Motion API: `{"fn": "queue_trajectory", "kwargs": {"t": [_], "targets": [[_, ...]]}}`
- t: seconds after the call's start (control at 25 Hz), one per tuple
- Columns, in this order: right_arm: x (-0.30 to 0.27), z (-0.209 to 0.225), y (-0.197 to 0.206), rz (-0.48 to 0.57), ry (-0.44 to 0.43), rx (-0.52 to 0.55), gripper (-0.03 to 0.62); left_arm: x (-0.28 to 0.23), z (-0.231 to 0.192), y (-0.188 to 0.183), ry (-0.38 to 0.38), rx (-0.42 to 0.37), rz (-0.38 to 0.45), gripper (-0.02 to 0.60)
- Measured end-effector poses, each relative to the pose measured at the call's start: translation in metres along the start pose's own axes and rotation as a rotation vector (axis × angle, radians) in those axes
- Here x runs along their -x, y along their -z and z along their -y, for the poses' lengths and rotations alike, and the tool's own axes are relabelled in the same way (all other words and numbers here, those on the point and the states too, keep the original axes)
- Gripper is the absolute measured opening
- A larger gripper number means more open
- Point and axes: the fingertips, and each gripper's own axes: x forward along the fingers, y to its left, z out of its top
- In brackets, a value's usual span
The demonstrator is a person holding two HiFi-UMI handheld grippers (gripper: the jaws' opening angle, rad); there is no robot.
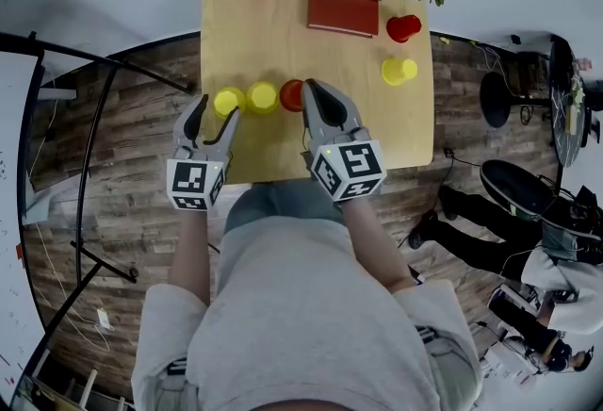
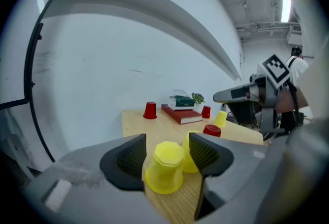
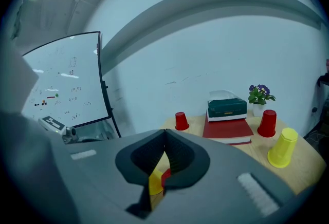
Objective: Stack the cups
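1. I read the table (image 1: 283,41) in the head view as a clock face, with 12 at the far edge.
2. My left gripper (image 1: 215,114) has its jaws spread wide. The left yellow cup (image 2: 165,166) stands upside down between them at about 8 o'clock, and neither pad presses on it.
3. Just beside that cup, toward 3 o'clock, stands the middle yellow cup (image 1: 262,97), also upside down. In the left gripper view it is partly hidden behind the right-hand jaw.
4. The near red cup (image 1: 292,94) ends this row of three, close by the middle yellow cup.
5. My right gripper (image 1: 313,93) has its jaws pressed together on nothing. Its tip sits right at the near red cup; I cannot tell whether it touches.
6. The far-left red cup (image 3: 181,120) stands alone at 11 o'clock, upside down.
7. The right red cup (image 3: 267,123) is at 2 o'clock, and the lone yellow cup (image 3: 282,148) at 3 o'clock, near each other but apart.
8. A red book (image 3: 229,130) lies at 12 to 1 o'clock with a tissue box (image 3: 226,106) on top of it, and a small potted plant (image 3: 259,95) stands in the 1 o'clock corner.
9. No cup is stacked on another.
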Motion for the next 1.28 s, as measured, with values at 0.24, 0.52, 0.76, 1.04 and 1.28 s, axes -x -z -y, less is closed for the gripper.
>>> {"fn": "queue_trajectory", "kwargs": {"t": [0.24, 0.52, 0.76, 1.04, 1.28], "targets": [[0.011, 0.018, -0.013, 0.048, 0.07, -0.007, 0.003, 0.017, 0.007, -0.067, 0.046, -0.023, 0.193, 0.273], [0.033, 0.053, -0.029, 0.105, 0.195, -0.023, 0.003, 0.025, 0.028, -0.131, 0.112, -0.063, 0.331, 0.224], [0.061, 0.099, -0.03, 0.113, 0.33, -0.02, 0.026, 0.021, 0.049, -0.16, 0.181, -0.069, 0.378, 0.206], [0.087, 0.158, -0.011, 0.065, 0.463, -0.047, 0.13, 0.008, 0.069, -0.165, 0.248, -0.095, 0.363, 0.151], [0.088, 0.194, 0.011, 0.011, 0.513, -0.086, 0.186, 0.001, 0.075, -0.163, 0.261, -0.113, 0.34, 0.105]]}}
